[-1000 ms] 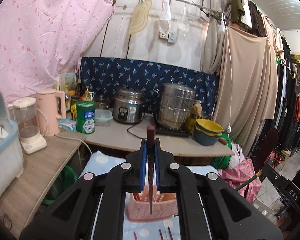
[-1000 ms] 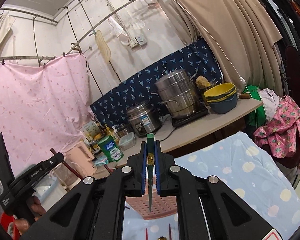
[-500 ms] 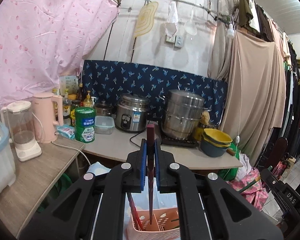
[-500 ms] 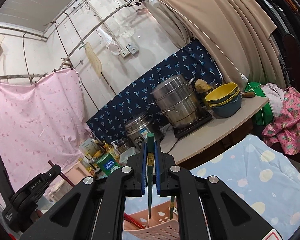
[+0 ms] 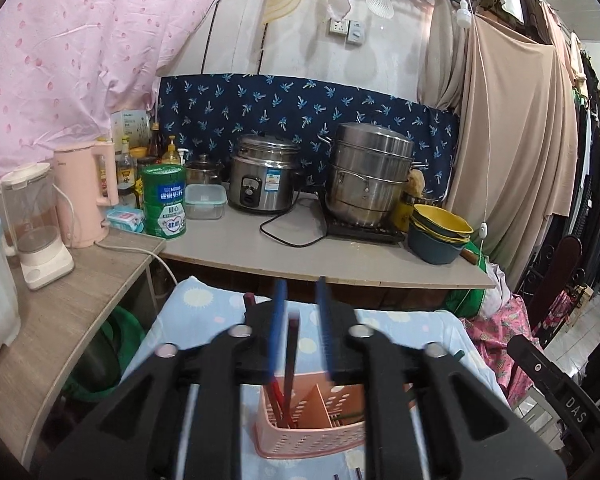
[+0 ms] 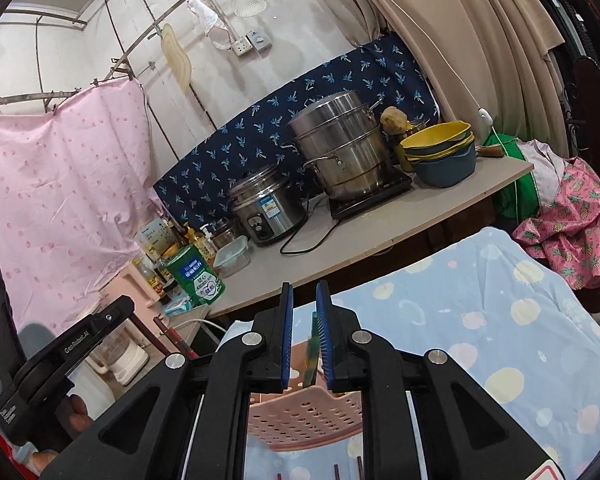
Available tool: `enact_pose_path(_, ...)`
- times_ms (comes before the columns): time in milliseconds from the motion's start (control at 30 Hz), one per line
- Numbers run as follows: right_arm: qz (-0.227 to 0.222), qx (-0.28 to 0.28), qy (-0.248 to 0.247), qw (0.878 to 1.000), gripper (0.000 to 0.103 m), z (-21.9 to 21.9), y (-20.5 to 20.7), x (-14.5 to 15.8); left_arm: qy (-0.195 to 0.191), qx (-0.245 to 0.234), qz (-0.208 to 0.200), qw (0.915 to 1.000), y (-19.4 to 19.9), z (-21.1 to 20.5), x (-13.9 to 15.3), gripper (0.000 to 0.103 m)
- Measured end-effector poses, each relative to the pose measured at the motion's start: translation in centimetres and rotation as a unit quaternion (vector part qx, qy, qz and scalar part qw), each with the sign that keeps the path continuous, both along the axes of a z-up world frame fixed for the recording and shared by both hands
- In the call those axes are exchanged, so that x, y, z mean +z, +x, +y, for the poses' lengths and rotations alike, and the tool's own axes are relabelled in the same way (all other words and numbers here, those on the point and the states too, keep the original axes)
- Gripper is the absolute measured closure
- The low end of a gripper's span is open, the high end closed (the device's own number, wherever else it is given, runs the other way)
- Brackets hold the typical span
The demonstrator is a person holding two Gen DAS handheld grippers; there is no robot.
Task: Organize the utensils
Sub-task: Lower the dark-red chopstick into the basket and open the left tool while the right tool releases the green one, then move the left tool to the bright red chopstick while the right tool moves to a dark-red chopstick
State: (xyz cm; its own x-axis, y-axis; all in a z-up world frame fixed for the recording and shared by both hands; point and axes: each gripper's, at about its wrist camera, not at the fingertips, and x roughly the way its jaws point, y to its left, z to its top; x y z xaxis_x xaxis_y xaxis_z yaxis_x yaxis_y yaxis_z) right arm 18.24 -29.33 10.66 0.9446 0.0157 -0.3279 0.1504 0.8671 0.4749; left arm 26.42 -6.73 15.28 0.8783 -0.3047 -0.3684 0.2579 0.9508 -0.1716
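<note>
While both grippers hang over the pink utensil basket (image 5: 312,420), each stands with its blue pads apart. Left gripper (image 5: 300,328): a dark red chopstick (image 5: 291,356) stands free between the pads, its lower end in the basket's left compartment beside a second red chopstick (image 5: 274,390). Right gripper (image 6: 303,332): a green chopstick (image 6: 311,354) sits just beside the right pad; contact cannot be told, and its lower end is hidden. Basket rests on a blue dotted cloth (image 6: 480,312). Only the left view shows the compartments; only the right view shows the left gripper's body (image 6: 60,356). Loose chopstick tips (image 6: 346,470), cut off at the bottom edge.
</note>
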Motion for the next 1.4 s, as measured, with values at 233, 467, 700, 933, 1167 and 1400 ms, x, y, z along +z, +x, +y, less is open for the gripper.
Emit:
enact_pose_path(233,-0.005,0.004,-0.002,1.0,0.075,0.5,-2.4,0.4,0.0,0.004,0.004,1.0,-1.5,0.4,-0.1,0.066)
enact_pose_path(467,0.007,0.021,-0.02,1.0,0.075,1.8,-5.9,-0.1,0.013,-0.004,0.029,0.9995,-4.5,0.9,-1.5,0.066)
enact_pose_path(700,0.054,0.044,-0.033,0.997,0.075,3.0,-9.0,-2.9,0.037,-0.02,0.068,0.9968,-7.7,0.9,-4.7,0.066)
enact_pose_path(933,0.115,0.057,-0.038,0.991,0.075,3.7,-11.3,-7.2,0.055,-0.029,0.12,0.9908,-10.2,1.0,-8.9,0.066)
enact_pose_path(1167,0.165,0.073,-0.045,0.983,0.075,5.0,-13.3,-10.8,0.077,-0.035,0.169,0.982,-12.2,1.2,-12.9,0.066)
enact_pose_path(1400,0.21,0.09,-0.048,0.972,0.075,6.0,-14.6,-13.9,0.093,-0.036,0.214,0.9718,-13.7,1.8,-16.2,0.066)
